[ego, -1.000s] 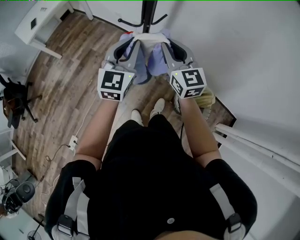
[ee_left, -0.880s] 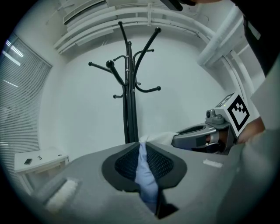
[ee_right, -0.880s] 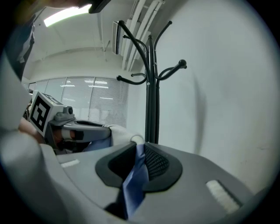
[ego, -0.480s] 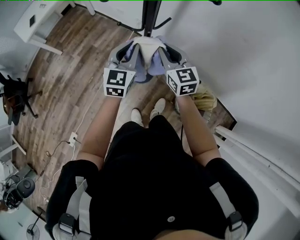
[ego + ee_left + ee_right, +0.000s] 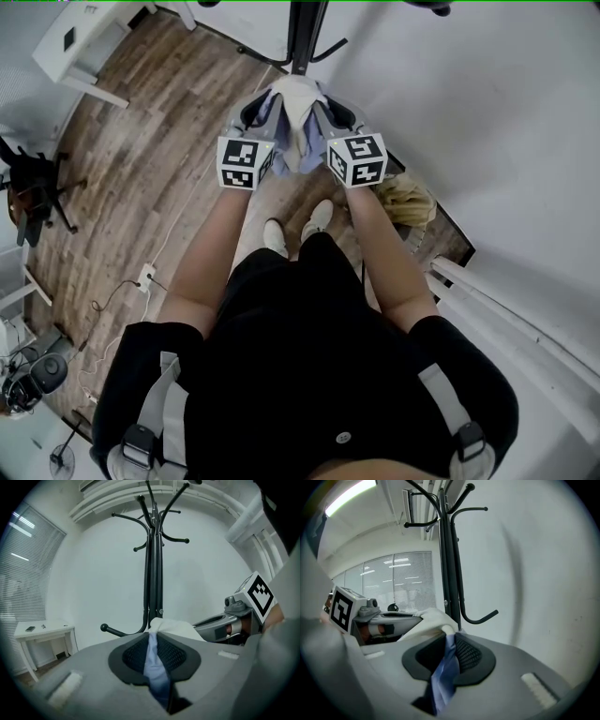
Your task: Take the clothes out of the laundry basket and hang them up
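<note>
A light blue garment (image 5: pixel 292 127) with a white part hangs bunched between my two grippers, just in front of the black coat stand (image 5: pixel 305 33). My left gripper (image 5: pixel 265 101) is shut on a fold of the blue cloth (image 5: pixel 155 667), which runs between its pads. My right gripper (image 5: pixel 323 98) is shut on another fold (image 5: pixel 443 677) of the same garment. The white part (image 5: pixel 176 627) bulges above the jaws between them. The stand's pole (image 5: pixel 153 573) and its hooks (image 5: pixel 480 616) rise right behind the cloth. The woven laundry basket (image 5: pixel 405 199) sits on the floor by the person's right leg.
A white wall runs close along the right. At the far left stand a white table (image 5: pixel 75 47) and a black chair (image 5: pixel 33 187). A power strip (image 5: pixel 145 279) with cables lies on the wooden floor. The stand's upper hooks (image 5: pixel 180 540) spread overhead.
Both grippers have carried the garment up and forward toward the coat stand and come closer together. Their hold on the cloth is unchanged.
</note>
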A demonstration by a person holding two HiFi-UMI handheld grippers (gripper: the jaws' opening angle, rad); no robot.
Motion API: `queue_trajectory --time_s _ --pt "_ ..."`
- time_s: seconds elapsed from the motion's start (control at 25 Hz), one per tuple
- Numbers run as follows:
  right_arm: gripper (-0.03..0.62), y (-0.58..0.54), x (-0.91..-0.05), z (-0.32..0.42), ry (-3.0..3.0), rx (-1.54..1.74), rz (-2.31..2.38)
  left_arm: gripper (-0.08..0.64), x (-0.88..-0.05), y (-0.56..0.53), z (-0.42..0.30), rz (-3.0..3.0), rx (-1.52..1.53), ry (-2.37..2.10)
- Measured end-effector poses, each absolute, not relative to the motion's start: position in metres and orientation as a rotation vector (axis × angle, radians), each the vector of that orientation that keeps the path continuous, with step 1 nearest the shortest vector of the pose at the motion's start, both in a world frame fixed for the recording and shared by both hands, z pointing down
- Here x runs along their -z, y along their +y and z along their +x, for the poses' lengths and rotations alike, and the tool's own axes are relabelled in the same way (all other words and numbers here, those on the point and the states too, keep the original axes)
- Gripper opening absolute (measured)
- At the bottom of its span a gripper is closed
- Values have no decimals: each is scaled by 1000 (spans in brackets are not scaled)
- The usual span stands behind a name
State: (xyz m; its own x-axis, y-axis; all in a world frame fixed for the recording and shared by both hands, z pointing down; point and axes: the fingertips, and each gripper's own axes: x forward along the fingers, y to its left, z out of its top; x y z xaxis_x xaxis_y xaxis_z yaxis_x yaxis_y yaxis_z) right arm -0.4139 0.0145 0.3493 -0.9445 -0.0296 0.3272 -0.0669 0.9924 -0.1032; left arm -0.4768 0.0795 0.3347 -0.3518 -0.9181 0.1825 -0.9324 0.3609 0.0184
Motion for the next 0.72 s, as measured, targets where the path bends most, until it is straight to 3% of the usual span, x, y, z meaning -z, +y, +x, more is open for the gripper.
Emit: queue_trajectory --time_s 0.16,0.48,0.72 --pt "85 16 -355 -413 -2817 -172 98 64 -339 77 -473 1690 -40 -2461" --pt "227 14 -371 -401 -2769 -193 80 154 -359 87 -474 1680 -55 -2424" --pt "252 16 -381 -390 -2740 -208 89 166 -369 96 -471 1659 -84 -2401"
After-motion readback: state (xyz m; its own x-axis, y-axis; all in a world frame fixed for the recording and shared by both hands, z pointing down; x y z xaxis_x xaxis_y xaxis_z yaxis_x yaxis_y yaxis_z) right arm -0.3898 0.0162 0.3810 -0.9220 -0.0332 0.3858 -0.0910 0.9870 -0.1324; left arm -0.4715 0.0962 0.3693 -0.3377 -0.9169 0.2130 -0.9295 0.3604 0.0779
